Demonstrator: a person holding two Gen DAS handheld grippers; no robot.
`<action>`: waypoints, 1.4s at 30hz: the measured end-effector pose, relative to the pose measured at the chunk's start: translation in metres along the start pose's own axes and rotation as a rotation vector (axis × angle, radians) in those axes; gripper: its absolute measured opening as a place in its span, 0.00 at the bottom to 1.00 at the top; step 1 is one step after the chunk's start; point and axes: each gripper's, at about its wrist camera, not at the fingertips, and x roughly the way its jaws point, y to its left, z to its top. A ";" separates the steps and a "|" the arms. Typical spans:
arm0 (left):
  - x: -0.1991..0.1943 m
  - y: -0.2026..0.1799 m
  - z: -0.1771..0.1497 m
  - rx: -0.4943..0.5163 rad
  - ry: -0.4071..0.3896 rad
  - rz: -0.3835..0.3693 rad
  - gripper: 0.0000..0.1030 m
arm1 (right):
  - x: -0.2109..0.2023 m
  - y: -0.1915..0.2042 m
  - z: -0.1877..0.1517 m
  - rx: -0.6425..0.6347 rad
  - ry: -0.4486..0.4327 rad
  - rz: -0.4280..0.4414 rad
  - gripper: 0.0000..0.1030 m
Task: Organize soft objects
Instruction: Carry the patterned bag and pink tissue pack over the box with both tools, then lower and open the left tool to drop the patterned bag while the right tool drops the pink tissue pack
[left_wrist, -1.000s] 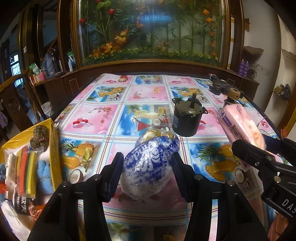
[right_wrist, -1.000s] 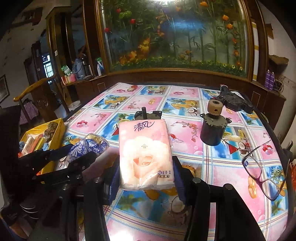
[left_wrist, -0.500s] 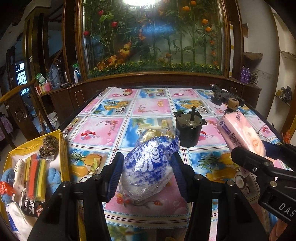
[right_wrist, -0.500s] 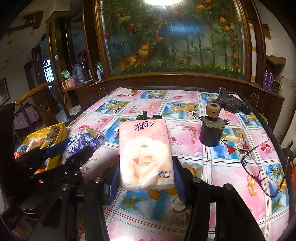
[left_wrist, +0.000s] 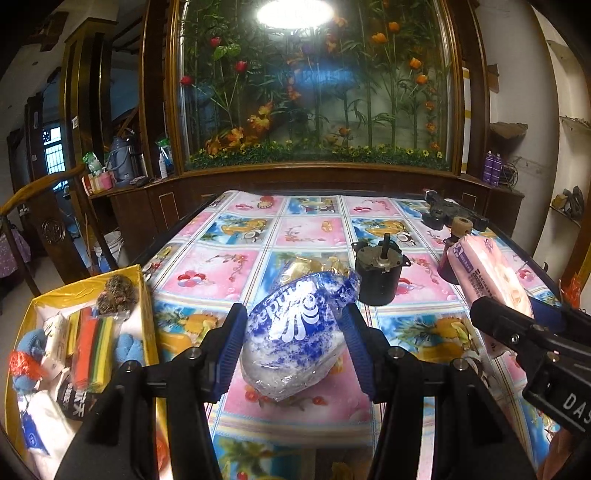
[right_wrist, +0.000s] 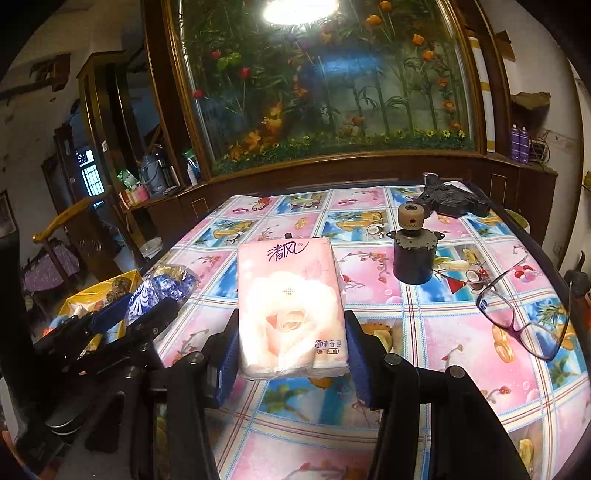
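Note:
My left gripper (left_wrist: 293, 343) is shut on a blue-and-white plastic-wrapped tissue roll (left_wrist: 291, 336), held above the table's near edge. In the right wrist view, my right gripper (right_wrist: 291, 347) is shut on a pink tissue pack (right_wrist: 291, 310) with a rose print. That pink pack (left_wrist: 487, 277) also shows at the right of the left wrist view, and the blue roll (right_wrist: 159, 291) shows at the left of the right wrist view. A yellow box (left_wrist: 142, 291) with sponges, cloths and packets sits left of the table, below the left gripper's level.
On the fruit-print tablecloth (left_wrist: 306, 232) stand two dark motors (left_wrist: 378, 273) (right_wrist: 412, 254), a black machine part (right_wrist: 452, 201) at the far right and eyeglasses (right_wrist: 524, 314). A gold wrapper (left_wrist: 306, 266) lies behind the roll. A glass flower cabinet (left_wrist: 314, 92) is beyond.
Both grippers have lifted and drawn back from the table with their loads; the view tilts up and the yellow box shows more fully at the left. Grips are unchanged.

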 end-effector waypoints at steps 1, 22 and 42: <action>-0.006 0.004 -0.001 -0.009 -0.003 -0.009 0.51 | 0.000 0.002 -0.001 -0.005 0.003 0.002 0.54; -0.074 0.147 -0.017 -0.223 0.013 0.099 0.51 | 0.010 0.141 -0.018 -0.231 0.104 0.233 0.54; -0.054 0.260 -0.059 -0.406 0.206 0.230 0.51 | 0.067 0.275 -0.058 -0.411 0.246 0.371 0.54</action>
